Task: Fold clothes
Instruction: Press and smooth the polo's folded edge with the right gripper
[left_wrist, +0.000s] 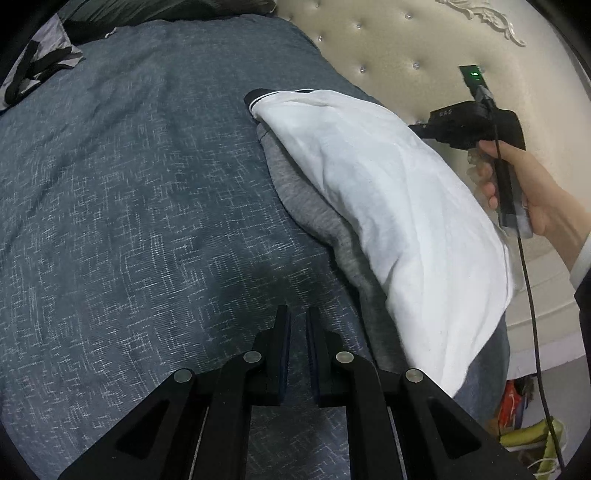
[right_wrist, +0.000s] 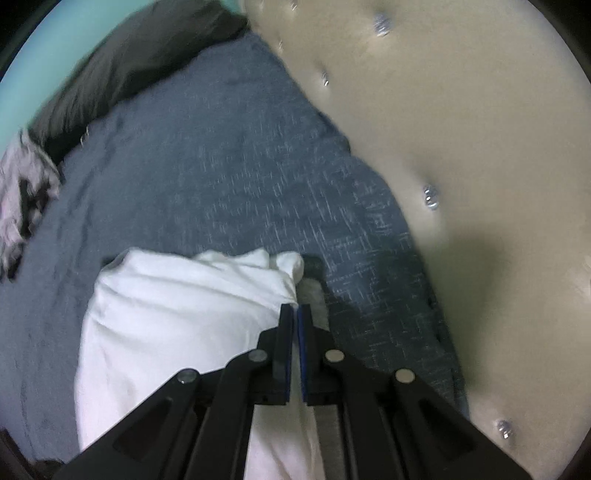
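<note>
A white garment (left_wrist: 388, 206) with a dark striped collar (left_wrist: 258, 98) lies folded over a grey garment (left_wrist: 306, 206) on the right side of the blue-grey bedspread (left_wrist: 129, 203). My left gripper (left_wrist: 297, 314) hovers over bare bedspread just left of the grey garment, its jaws nearly together with nothing between them. A hand (left_wrist: 524, 177) holds the right tool behind the white garment, which hides its tips in that view. In the right wrist view my right gripper (right_wrist: 296, 308) is shut, pinching the far edge of the white garment (right_wrist: 177, 314). A strip of the grey garment (right_wrist: 313, 291) shows beside it.
A cream tufted headboard (left_wrist: 406, 37) (right_wrist: 461, 129) runs along the right of the bed. A dark pillow (right_wrist: 129, 62) and a grey-and-black cloth (left_wrist: 40, 62) lie at the far left. A black cable (left_wrist: 532, 314) hangs from the right tool. Coloured items (left_wrist: 524, 432) sit on the floor.
</note>
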